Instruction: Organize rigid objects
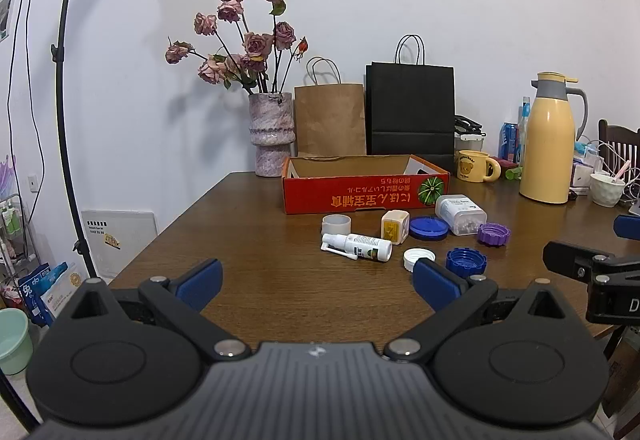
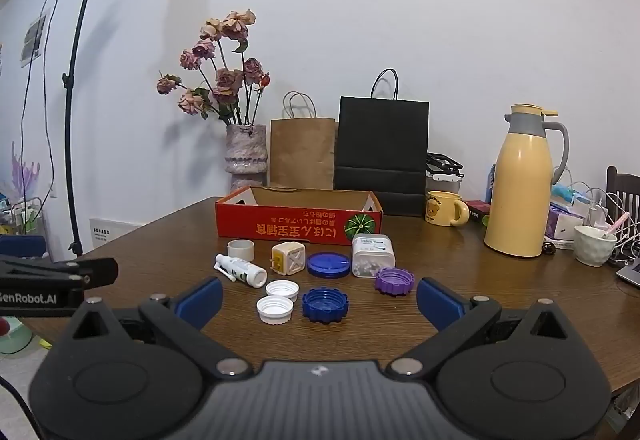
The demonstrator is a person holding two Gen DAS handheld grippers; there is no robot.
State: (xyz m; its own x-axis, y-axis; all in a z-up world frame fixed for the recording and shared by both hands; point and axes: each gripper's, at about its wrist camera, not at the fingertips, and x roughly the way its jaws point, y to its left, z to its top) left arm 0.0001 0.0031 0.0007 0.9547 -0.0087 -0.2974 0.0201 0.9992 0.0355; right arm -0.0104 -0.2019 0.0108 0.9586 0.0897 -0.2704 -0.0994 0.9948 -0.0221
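Observation:
Small rigid items lie on the brown table (image 2: 460, 304) in front of an open red cardboard box (image 1: 360, 196) (image 2: 296, 228): a white spray bottle (image 1: 358, 247) (image 2: 241, 270), a grey ring (image 2: 241, 249), a cream cube plug (image 2: 289, 259), a flat blue lid (image 2: 329, 265), a clear white-capped container (image 2: 373, 255), a purple cap (image 2: 394, 281), a dark blue cap (image 2: 325, 305) and two white caps (image 2: 275, 309). My left gripper (image 1: 316, 280) is open, well short of them. My right gripper (image 2: 320, 300) is open, its fingers either side of the near caps without touching.
Along the back stand a vase of dried roses (image 1: 272, 136), a brown paper bag (image 1: 330, 120), a black paper bag (image 1: 410, 108), a yellow mug (image 2: 444, 208) and a yellow thermos jug (image 2: 520, 184). A white bowl (image 2: 595, 250) and cables crowd the right edge. A light stand (image 1: 66, 80) rises left.

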